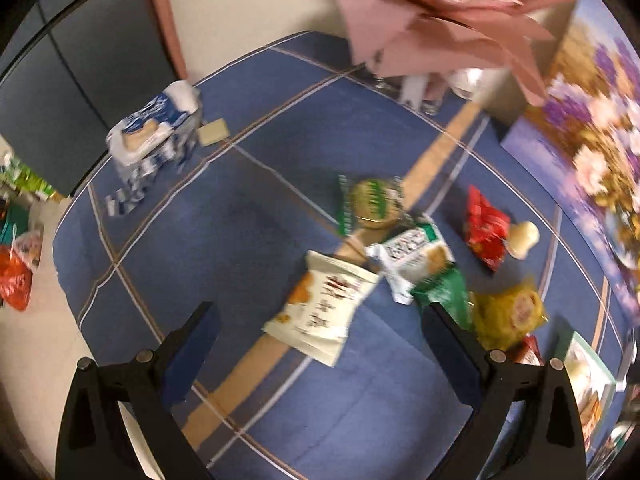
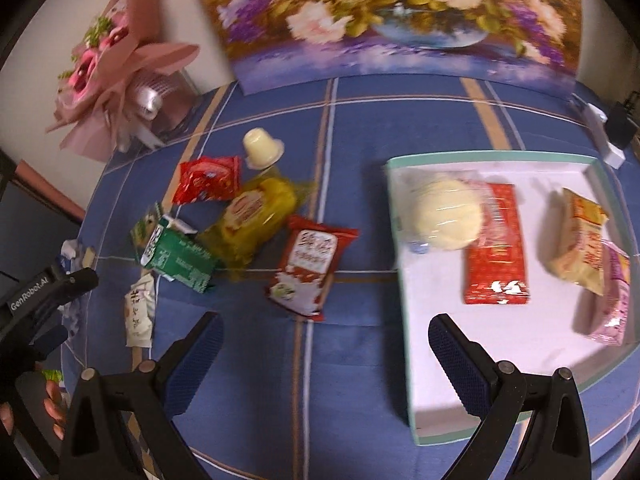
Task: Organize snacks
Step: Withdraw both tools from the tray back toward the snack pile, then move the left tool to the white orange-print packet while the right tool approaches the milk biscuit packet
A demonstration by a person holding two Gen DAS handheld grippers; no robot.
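Loose snacks lie on the blue checked tablecloth [image 1: 248, 248]. In the left wrist view my left gripper [image 1: 320, 324] is open and empty above a white snack packet [image 1: 320, 312]; a round green packet [image 1: 374, 202], a white-green packet [image 1: 412, 258], a red packet [image 1: 486, 228] and a yellow packet [image 1: 508, 314] lie beyond. In the right wrist view my right gripper [image 2: 326, 336] is open and empty, between a red-white packet [image 2: 310, 266] and the white tray [image 2: 436, 384]. The tray holds a round bun [image 2: 444, 210], a red packet [image 2: 498, 246] and other packets.
A pink bouquet [image 2: 116, 76] stands at the table's back left, a flower painting [image 2: 392, 16] leans at the back. A blue-white bag [image 1: 156, 136] stands at the far table edge. A pudding cup [image 2: 262, 148] lies near the red packet [image 2: 210, 178]. The left gripper [image 2: 36, 300] shows at the left edge.
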